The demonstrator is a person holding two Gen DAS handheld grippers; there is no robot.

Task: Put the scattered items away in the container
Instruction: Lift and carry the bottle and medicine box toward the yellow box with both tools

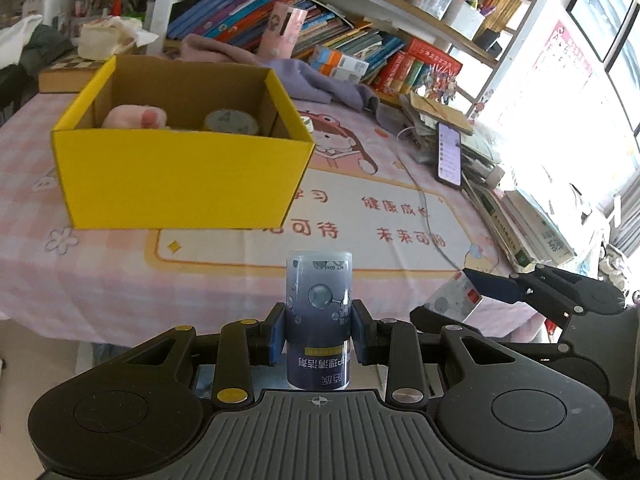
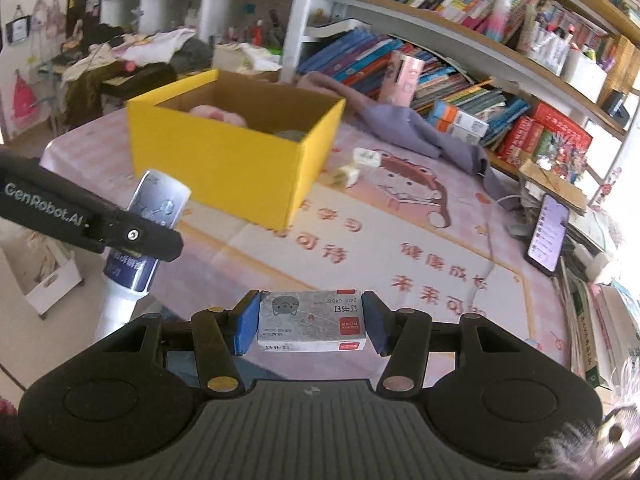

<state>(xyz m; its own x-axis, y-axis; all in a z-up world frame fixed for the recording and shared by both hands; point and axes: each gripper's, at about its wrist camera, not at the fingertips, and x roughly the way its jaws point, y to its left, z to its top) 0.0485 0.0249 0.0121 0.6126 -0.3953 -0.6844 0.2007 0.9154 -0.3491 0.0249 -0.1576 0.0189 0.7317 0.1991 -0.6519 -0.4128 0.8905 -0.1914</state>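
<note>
My left gripper [image 1: 319, 334] is shut on a dark blue spray bottle [image 1: 319, 312], held upright off the near edge of the table; it also shows in the right wrist view [image 2: 156, 216]. My right gripper [image 2: 311, 323] is shut on a small grey staple box [image 2: 311, 320], seen too in the left wrist view [image 1: 452, 300]. The yellow cardboard box [image 1: 180, 176] stands on the table ahead and left, open-topped, holding a pink plush toy [image 1: 134, 117] and a round tape roll [image 1: 230, 121]. Two small white items [image 2: 356, 168] lie right of the box.
A purple cloth [image 1: 304, 76] lies behind the box. A lit phone [image 1: 448, 154] leans at the right, with a white cable [image 1: 424, 208] across the pink mat. Book stacks [image 1: 528, 224] line the right edge; bookshelves [image 1: 360, 40] stand at the back.
</note>
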